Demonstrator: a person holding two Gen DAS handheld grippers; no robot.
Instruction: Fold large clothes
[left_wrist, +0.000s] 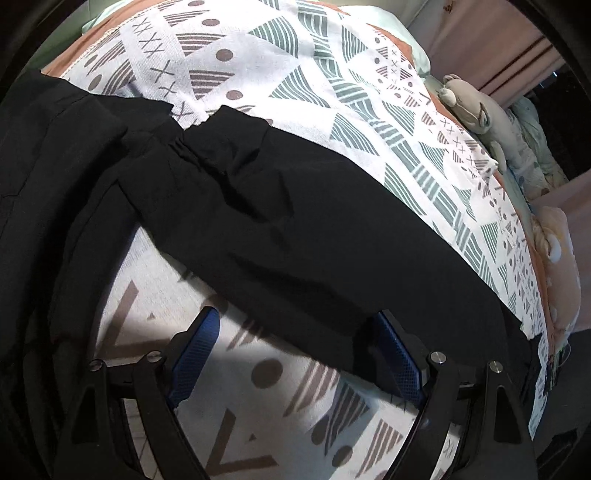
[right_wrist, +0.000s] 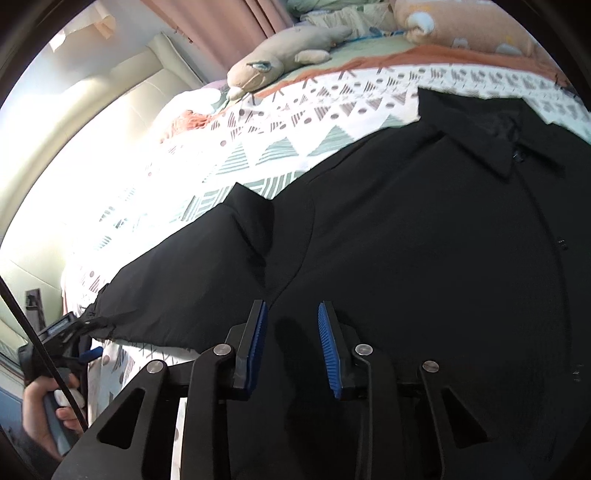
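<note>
On the bed, under a white bedspread patterned with triangles, lies one black collared shirt, spread flat, sleeve stretched left. Two plush toys sit at the far edge by pink curtains. The left claw gapes wide over the sleeve's cuff; the right claw stands partly open above the shirt, gripping nothing.

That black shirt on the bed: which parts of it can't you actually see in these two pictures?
- Black shirt hem, right wrist view: cut off by the bottom edge, behind the right tool.
- Far sleeve, right wrist view: lost past the right edge.
- Sleeve cuff, left wrist view: partly behind the left tool.
- Buttons: too dark to count.
</note>
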